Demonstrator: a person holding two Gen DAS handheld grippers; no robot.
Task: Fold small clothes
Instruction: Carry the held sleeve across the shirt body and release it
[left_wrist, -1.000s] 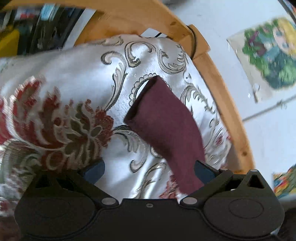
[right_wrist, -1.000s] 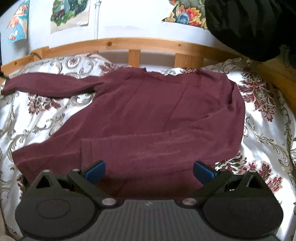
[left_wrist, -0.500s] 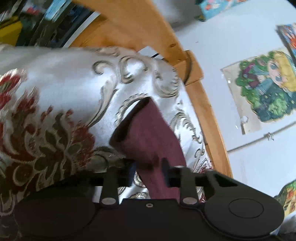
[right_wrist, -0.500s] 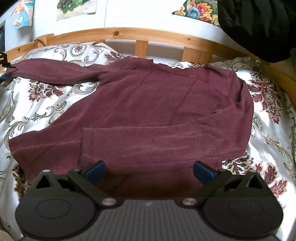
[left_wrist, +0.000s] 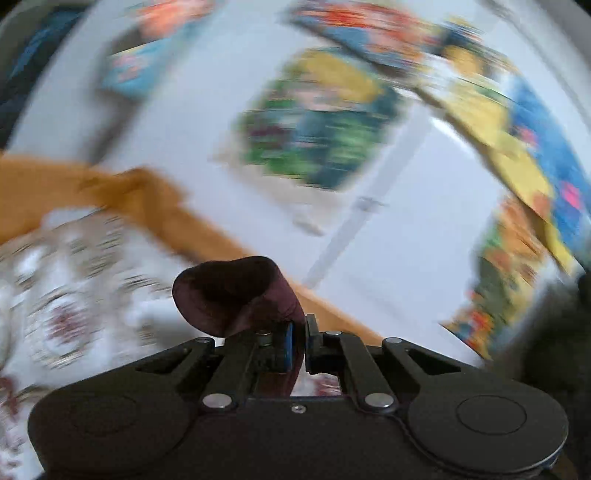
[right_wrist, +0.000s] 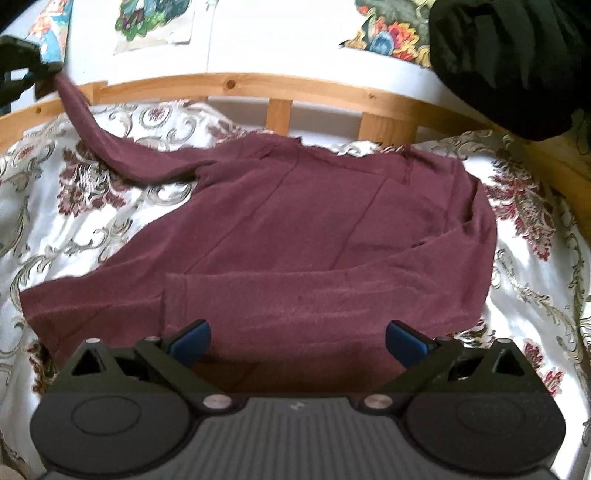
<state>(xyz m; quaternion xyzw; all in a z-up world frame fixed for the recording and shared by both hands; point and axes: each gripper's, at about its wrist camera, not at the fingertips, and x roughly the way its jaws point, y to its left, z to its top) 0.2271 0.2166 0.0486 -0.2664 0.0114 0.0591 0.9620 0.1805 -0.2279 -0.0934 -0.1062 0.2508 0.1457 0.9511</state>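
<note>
A maroon long-sleeved top (right_wrist: 314, 236) lies spread on a floral bedspread (right_wrist: 92, 221). Its right sleeve is folded across the lower body. Its left sleeve (right_wrist: 96, 136) rises off the bed toward the upper left, where my left gripper (right_wrist: 55, 68) holds its cuff. In the blurred left wrist view my left gripper (left_wrist: 298, 345) is shut on the sleeve cuff (left_wrist: 236, 299), which bunches in front of the blue pads. My right gripper (right_wrist: 297, 338) hovers open over the top's near hem, with nothing pinched between its fingers.
A wooden bed rail (right_wrist: 280, 88) runs behind the bedspread, below a white wall with colourful posters (right_wrist: 155, 22). A black garment (right_wrist: 509, 62) hangs at the upper right. The rail (left_wrist: 147, 199) and a poster (left_wrist: 317, 118) show blurred in the left wrist view.
My left gripper closed on the sleeve cuff, then lifted it off the bed and rolled, so its view now faces the wall. The right gripper stayed put, open.
</note>
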